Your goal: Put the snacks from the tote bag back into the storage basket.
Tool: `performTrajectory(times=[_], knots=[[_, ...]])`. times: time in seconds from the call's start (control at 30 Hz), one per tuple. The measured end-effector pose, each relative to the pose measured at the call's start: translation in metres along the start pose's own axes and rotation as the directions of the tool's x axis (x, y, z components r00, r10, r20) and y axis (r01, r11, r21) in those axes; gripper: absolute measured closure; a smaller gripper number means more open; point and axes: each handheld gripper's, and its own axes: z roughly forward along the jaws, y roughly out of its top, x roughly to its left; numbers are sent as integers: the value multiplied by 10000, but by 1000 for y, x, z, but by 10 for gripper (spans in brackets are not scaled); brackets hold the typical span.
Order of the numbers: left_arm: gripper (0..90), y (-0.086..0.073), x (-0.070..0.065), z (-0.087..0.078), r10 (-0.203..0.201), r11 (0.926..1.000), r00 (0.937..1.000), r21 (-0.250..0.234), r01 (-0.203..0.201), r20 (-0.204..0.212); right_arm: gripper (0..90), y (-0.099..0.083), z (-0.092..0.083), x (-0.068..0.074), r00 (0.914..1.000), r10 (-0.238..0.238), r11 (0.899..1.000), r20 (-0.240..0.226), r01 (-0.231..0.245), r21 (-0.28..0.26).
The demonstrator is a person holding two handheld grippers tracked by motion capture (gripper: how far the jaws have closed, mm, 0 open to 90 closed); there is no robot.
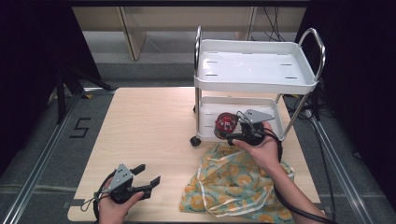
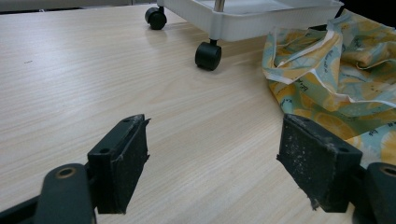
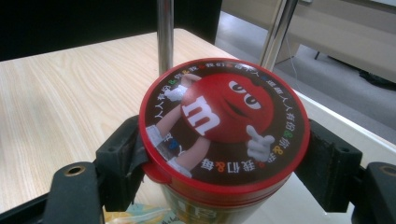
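high view, left to right. left gripper (image 1: 145, 176), held in the person's left hand (image 1: 114, 205) near the front left corner of the wooden table (image 1: 149, 126): jaws spread wide with nothing between them, above bare tabletop. in the left gripper view the two black pads (image 2: 123, 163) stand far apart over the wood grain, with a black caster (image 2: 208, 55) of the cart and the patterned cloth (image 2: 336, 74) beyond. centre right: a yellow-and-teal floral cloth (image 1: 233, 184) lies crumpled on the table, just in front of the white two-tier cart (image 1: 254, 65). right gripper (image 1: 232, 125), held in the right hand (image 1: 261, 149): jaws closed against a candy canister (image 1: 225, 122) with a red lid, held at the front edge of the cart's lower tray (image 1: 208, 114), above the cloth's far edge. right gripper view: the pads press the canister on both sides just under the lid (image 3: 224, 123), which bears a red cartoon figure; two chrome cart posts (image 3: 164, 32) rise behind it.
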Motion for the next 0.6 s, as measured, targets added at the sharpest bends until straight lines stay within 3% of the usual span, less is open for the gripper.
performTrajectory(times=[0.03,0.07,0.2,0.4,0.6], knots=[[234,0,0,0,-1,10000,10000,-2,1,2,263,1,1,-2,9997,-229,9997,43,229,-102],[234,0,0,0,-9,10000,10000,-8,9,5,263,1,1,0,10000,36,10000,-54,-36,19],[234,0,0,0,6,10000,10000,5,-6,15,263,1,2,-2,9998,-145,9999,-111,145,-8],[234,0,0,0,11,10000,10000,-4,-11,21,263,1,3,-1,9999,123,9999,-46,-122,66],[234,0,0,0,8,10000,10000,-5,-8,5,263,1,6,-3,9999,-80,9999,-93,80,76]])
